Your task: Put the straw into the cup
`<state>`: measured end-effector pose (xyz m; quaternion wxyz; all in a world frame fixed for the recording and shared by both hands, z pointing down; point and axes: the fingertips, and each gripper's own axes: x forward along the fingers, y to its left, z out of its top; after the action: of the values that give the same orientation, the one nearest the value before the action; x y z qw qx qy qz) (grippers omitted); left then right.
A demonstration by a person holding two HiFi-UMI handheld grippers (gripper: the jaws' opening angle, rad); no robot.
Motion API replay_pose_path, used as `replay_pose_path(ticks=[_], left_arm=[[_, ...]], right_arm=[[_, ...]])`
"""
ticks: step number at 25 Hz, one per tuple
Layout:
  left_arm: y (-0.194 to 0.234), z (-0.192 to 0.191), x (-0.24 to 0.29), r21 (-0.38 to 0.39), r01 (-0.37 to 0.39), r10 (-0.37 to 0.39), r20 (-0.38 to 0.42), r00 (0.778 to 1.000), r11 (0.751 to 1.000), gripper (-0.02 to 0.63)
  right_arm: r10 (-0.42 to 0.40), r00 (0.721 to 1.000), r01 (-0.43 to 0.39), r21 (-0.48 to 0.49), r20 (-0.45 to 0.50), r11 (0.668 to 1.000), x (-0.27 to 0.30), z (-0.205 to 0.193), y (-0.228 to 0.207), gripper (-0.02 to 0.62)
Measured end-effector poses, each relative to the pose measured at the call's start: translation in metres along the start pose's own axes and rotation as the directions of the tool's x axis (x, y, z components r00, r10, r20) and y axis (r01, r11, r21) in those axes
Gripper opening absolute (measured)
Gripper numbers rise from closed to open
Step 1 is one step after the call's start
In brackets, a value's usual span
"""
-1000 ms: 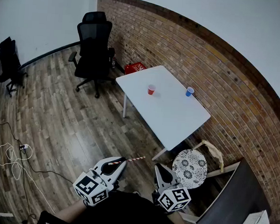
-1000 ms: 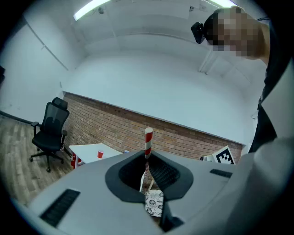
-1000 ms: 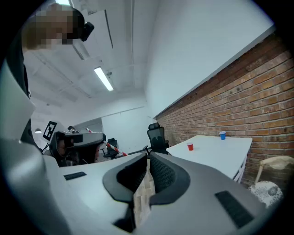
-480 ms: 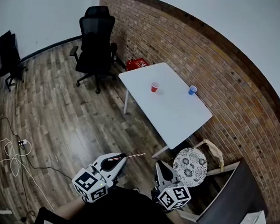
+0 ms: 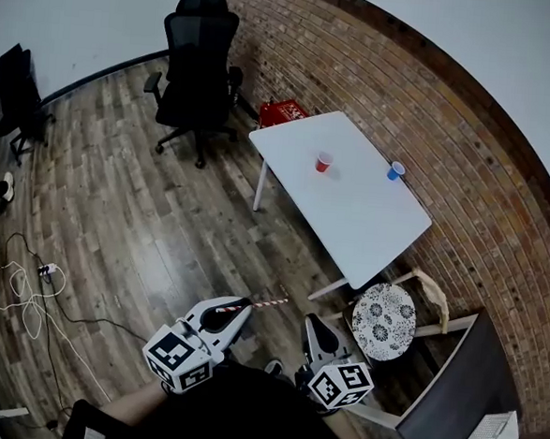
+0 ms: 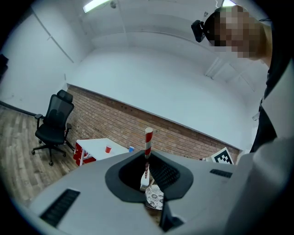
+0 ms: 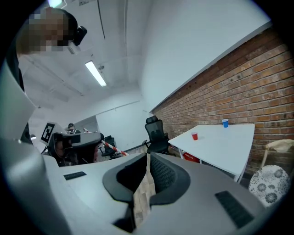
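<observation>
Red-and-white striped, the straw [image 5: 255, 304] is seen clamped in the left gripper [image 5: 236, 312], well short of the white tabletop [image 5: 350, 219] and above the wooden floor [image 5: 144, 214]. Two cups are set on that tabletop, a red cup [image 5: 324, 162] near its middle and a blue cup [image 5: 396, 171] at its edge along the brick wall. Which of them is meant cannot be told.

The straw appears to be pinched near one end, so most of its length is left free. That is judged to be why it is carried so: the free length can be lowered into a cup's mouth. Its long axis is laid roughly level and crosswise to the gripper's jaws. The free end is pointed out to the person's right, toward the tabletop's near end rather than straight at the cups. A turn to upright is judged to be needed before the straw can be dropped in.

The right gripper [image 5: 313, 329] is held about as far from the tabletop, its jaws closed together with nothing between them. It is judged to be left free to steady a cup.

An office chair [image 5: 199, 63] and a red crate [image 5: 282, 113] are seen at the tabletop's far end, and a patterned stool [image 5: 383, 311] at its near end. The task is judged to be at the approach stage, with no cup within reach.
</observation>
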<state>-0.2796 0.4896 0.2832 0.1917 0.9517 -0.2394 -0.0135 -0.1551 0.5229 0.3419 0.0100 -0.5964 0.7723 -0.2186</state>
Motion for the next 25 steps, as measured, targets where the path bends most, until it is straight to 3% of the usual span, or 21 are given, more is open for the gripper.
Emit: replay_pose_path(ticks=[6, 14, 25], left_arm=[[0.028, 0.0, -0.025, -0.019, 0.014, -0.014, -0.005, 1.0, 1.0, 0.037], [0.057, -0.006, -0.029, -0.103, -0.003, 0.004, 0.011, 1.0, 0.995, 0.037], [0.102, 0.01, -0.036, -0.126, -0.118, 0.124, 0.045, 0.991, 0.985, 0.037]], right_arm=[[0.0, 1.0, 0.0, 0.002, -0.024, 1.0, 0.024, -0.018, 0.031, 0.048], [-0.032, 0.995, 0.033, 0.006, -0.094, 0.999, 0.038, -0.03, 0.031, 0.047], [0.074, 0.981, -0.082, -0.037, -0.179, 0.996, 0.099, -0.022, 0.042, 0.048]])
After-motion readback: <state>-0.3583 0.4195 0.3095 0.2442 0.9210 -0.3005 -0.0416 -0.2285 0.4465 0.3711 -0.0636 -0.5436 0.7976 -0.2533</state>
